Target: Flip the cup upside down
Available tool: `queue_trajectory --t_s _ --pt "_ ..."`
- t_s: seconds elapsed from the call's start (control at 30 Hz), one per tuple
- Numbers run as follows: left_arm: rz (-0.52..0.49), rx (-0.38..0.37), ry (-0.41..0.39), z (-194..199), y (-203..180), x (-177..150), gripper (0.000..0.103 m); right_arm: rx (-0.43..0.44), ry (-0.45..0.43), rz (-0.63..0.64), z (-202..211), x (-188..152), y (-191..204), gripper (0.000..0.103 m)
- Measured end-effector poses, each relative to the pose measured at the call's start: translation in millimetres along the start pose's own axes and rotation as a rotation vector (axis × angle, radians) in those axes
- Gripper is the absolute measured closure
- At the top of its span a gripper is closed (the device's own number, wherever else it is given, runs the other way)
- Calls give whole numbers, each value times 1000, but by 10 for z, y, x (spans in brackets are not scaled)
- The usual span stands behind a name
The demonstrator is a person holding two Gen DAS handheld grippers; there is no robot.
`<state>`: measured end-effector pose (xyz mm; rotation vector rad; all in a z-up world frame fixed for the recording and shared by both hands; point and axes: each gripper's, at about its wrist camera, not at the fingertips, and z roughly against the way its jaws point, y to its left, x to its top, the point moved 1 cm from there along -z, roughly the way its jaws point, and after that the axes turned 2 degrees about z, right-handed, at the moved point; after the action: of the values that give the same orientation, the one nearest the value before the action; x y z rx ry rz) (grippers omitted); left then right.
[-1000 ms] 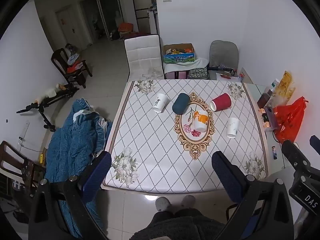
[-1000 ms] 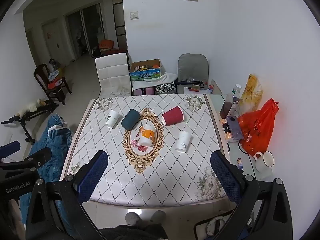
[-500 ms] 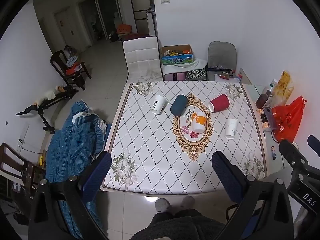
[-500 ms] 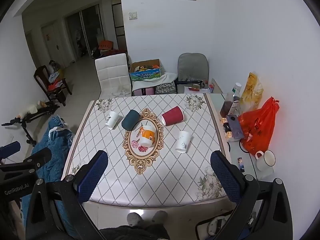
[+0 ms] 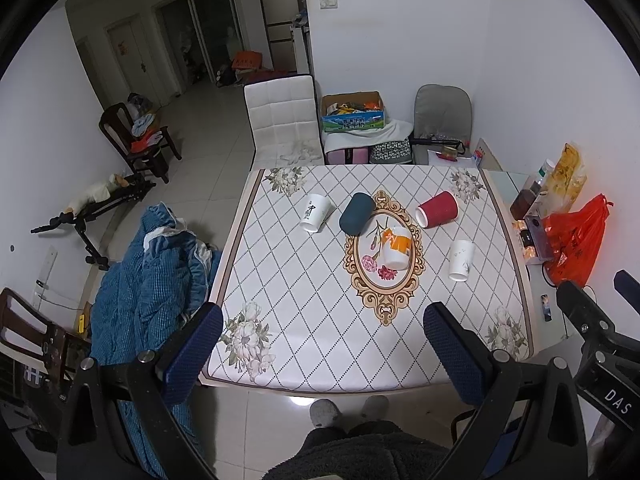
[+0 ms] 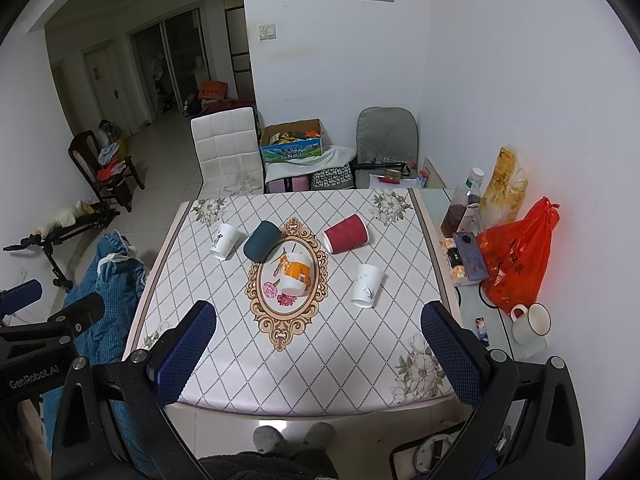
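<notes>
Five cups point(image 5: 394, 247) on table point(image 5: 304, 300), two empty grippers point(image 5: 320, 344) wide.

Even, cool indoor light is cast from overhead in both fisheye views; the white walls are rendered bright and the far hallway point(image 5: 208, 40) dim. A glare spot is reflected on the floor tiles point(image 5: 294, 400) below the table edge. Straight lines are bowed strongly toward the black circular borders. Focus is held sharp throughout.
</notes>
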<state>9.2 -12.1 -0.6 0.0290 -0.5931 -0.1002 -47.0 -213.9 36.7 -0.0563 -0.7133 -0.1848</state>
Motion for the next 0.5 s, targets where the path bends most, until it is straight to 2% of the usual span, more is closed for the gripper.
queue_trajectory --t_s 0.5 --pt "0 -3 -6 -1 -15 64 0 2 -2 -1 -4 55 -6 0"
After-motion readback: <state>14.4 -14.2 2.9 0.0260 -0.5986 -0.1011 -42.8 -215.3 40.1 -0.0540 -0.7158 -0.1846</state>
